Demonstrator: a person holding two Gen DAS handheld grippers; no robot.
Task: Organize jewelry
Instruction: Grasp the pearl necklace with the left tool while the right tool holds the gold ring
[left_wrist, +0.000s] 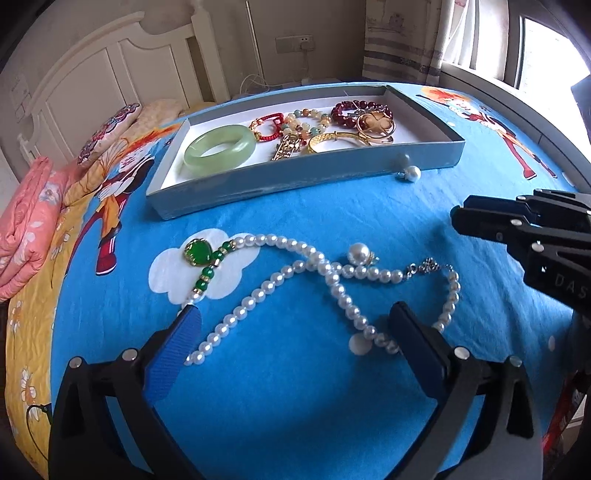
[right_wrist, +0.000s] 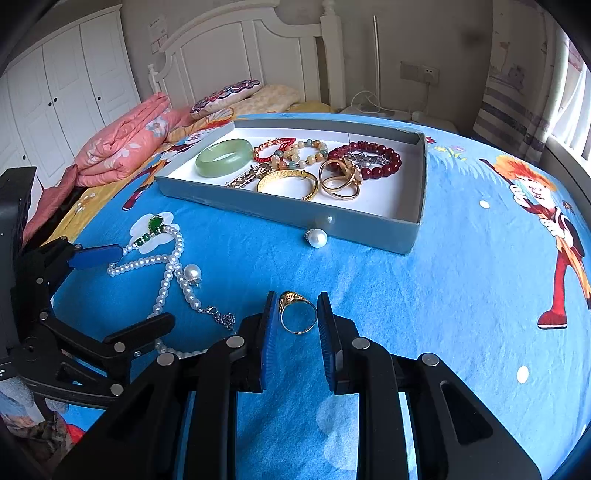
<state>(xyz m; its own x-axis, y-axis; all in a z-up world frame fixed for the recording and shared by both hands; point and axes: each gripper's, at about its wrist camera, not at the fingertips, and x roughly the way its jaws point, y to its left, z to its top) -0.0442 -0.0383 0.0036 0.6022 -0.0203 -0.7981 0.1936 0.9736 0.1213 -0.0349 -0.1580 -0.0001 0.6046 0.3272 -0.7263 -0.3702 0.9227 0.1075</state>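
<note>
The right gripper (right_wrist: 297, 314) pinches a gold ring (right_wrist: 297, 312) between its blue pads, near the camera, over the blue bed sheet (right_wrist: 424, 295). The left gripper (left_wrist: 295, 325) is spread wide, low over a pearl necklace (left_wrist: 314, 269) with a green stone (left_wrist: 197, 252); the necklace lies on the sheet between its fingers, not squeezed. One big pearl earring (left_wrist: 359, 254) sits beside the necklace. Another pearl earring (right_wrist: 316, 237) rests just beside the near wall of the grey tray (right_wrist: 280, 214). Far off in the tray lie a green bangle (right_wrist: 224, 157), a gold bangle (right_wrist: 288, 183) and dark red beads (right_wrist: 380, 158).
</note>
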